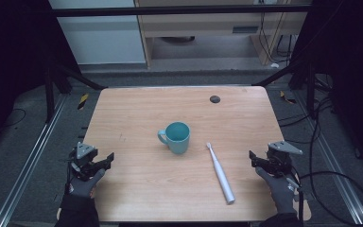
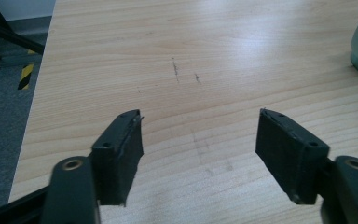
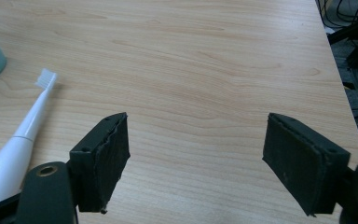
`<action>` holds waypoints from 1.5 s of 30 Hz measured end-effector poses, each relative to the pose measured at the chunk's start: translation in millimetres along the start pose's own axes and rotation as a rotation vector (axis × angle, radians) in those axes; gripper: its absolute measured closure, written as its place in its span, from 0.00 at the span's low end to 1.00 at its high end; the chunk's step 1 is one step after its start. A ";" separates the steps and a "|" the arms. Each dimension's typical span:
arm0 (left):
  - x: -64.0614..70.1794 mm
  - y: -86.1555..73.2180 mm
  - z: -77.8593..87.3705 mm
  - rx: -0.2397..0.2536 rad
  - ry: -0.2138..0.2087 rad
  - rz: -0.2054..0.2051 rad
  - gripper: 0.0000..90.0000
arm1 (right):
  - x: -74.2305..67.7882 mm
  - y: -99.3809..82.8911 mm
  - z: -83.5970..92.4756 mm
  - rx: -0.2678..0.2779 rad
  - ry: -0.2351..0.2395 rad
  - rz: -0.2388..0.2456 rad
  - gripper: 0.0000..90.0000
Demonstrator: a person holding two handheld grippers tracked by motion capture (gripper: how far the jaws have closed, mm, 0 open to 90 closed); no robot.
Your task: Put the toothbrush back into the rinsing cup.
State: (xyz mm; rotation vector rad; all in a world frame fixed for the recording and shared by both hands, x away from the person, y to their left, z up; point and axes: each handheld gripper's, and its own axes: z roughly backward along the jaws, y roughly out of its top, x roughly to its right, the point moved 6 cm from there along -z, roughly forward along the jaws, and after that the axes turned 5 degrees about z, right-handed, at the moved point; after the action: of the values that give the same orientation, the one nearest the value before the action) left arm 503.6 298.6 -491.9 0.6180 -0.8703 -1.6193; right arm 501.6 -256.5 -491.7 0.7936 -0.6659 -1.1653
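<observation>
High view puts the toothbrush (image 1: 220,172) nearer your right gripper (image 1: 257,161), lengthwise toward the near edge, both grippers' jaws wide and empty.

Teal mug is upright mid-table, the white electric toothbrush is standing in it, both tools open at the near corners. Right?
Not quite: the high view shows the electric toothbrush lying flat on the table, right of the teal mug, not in it. The left tool and right tool are open.
</observation>
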 end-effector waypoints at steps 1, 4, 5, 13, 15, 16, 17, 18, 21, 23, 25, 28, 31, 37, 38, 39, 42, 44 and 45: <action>0.1 -0.4 -0.3 -0.005 0.001 -0.002 0.39 | -1.4 0.9 0.9 -0.003 0.009 -0.003 0.25; -1.2 -1.7 -0.9 -0.015 0.006 -0.002 0.44 | -6.7 3.8 4.0 -0.011 0.031 -0.010 0.28; -1.3 -2.0 -1.2 -0.016 0.004 -0.001 0.46 | -9.5 5.0 5.4 -0.015 0.038 -0.007 0.29; -2.7 -4.2 -5.2 -0.033 -0.003 -0.009 0.48 | -35.0 19.4 13.6 -0.041 0.096 0.029 0.35; -1.2 -4.7 -6.2 -0.042 -0.004 -0.018 0.48 | -40.8 23.6 15.3 -0.051 0.104 0.055 0.36; -1.2 -4.7 -6.2 -0.042 -0.004 -0.018 0.48 | -44.5 25.7 16.2 -0.055 0.119 0.062 0.37; 0.3 -6.0 -7.8 -0.055 -0.008 -0.025 0.48 | -48.1 27.6 17.0 -0.060 0.134 0.072 0.37; 0.8 -6.3 -8.4 -0.057 -0.009 -0.026 0.48 | -51.2 29.4 17.7 -0.062 0.140 0.082 0.38; 0.9 -6.5 -8.8 -0.058 -0.011 -0.023 0.49 | -58.0 32.6 18.1 -0.074 0.154 0.103 0.39; -0.9 -5.9 -9.0 -0.045 -0.011 -0.016 0.50 | -68.7 36.4 17.6 -0.099 0.176 0.116 0.41; -2.6 -5.9 -9.5 -0.041 -0.017 -0.004 0.51 | -74.6 38.5 16.6 -0.120 0.189 0.132 0.41; -4.2 -6.5 -9.9 -0.047 -0.010 0.005 0.52 | -79.6 40.4 15.5 -0.130 0.198 0.140 0.43; -5.5 -6.1 -9.0 -0.048 -0.001 0.007 0.54 | -88.3 40.7 11.6 -0.165 0.218 0.151 0.47; -7.0 -4.0 -6.4 -0.029 0.027 0.003 0.53 | -97.3 38.3 6.2 -0.211 0.237 0.164 0.50; -7.1 -3.6 -5.8 -0.027 0.032 0.001 0.53 | -98.6 37.8 5.7 -0.217 0.242 0.167 0.51; -7.2 -3.2 -5.3 -0.023 0.035 0.000 0.53 | -100.4 36.5 4.1 -0.229 0.241 0.175 0.52; -7.1 -2.5 -4.5 -0.018 0.046 -0.005 0.53 | -106.4 31.4 0.0 -0.260 0.255 0.185 0.54; -7.0 -2.4 -4.3 -0.018 0.046 -0.007 0.52 | -108.4 29.2 -1.7 -0.274 0.260 0.186 0.54; -7.2 -2.3 -4.2 -0.019 0.050 -0.009 0.52 | -111.1 25.0 -5.3 -0.295 0.263 0.193 0.55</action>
State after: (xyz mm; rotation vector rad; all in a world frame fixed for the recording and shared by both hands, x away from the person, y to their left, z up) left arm 507.1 304.9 -496.7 0.6480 -0.8158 -1.6117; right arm 489.4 -143.8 -479.7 0.6028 -0.3335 -0.9355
